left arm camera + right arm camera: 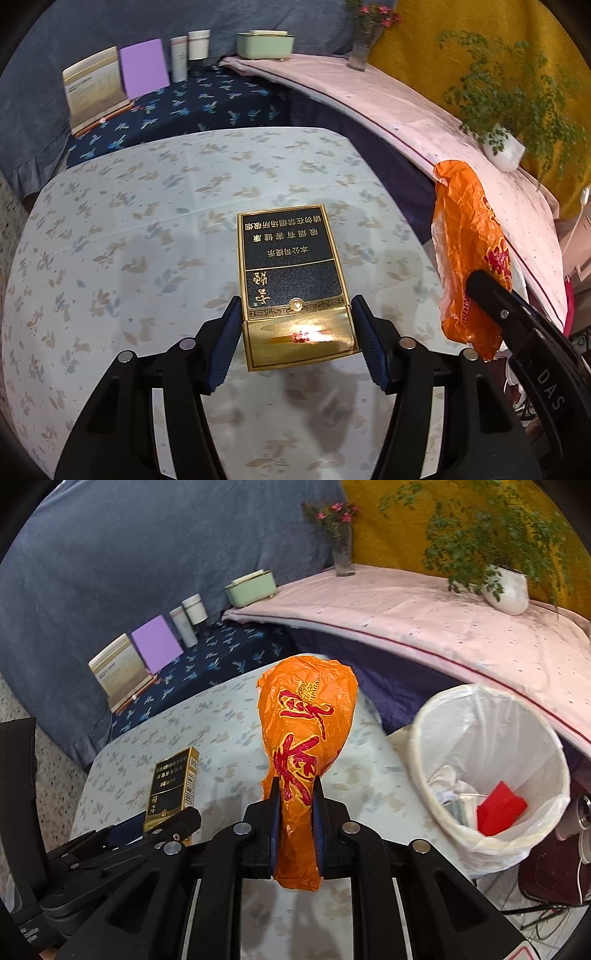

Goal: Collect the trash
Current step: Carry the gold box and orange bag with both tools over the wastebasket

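Left tool (295, 339), seen from its own camera, grips a gold-and-black box (293, 280) by its near end, lifted over the bench (110, 240); the box's long axis runs toward 12 o'clock. An orange bag (469, 254) hangs at 3 o'clock.

Right tool (295, 823), in its own view, is clenched on the orange bag (306, 734), which stands up toward 12. The bin (491, 771) sits near at 3 o'clock, open, trash inside. The right hand looks nearer the bin.
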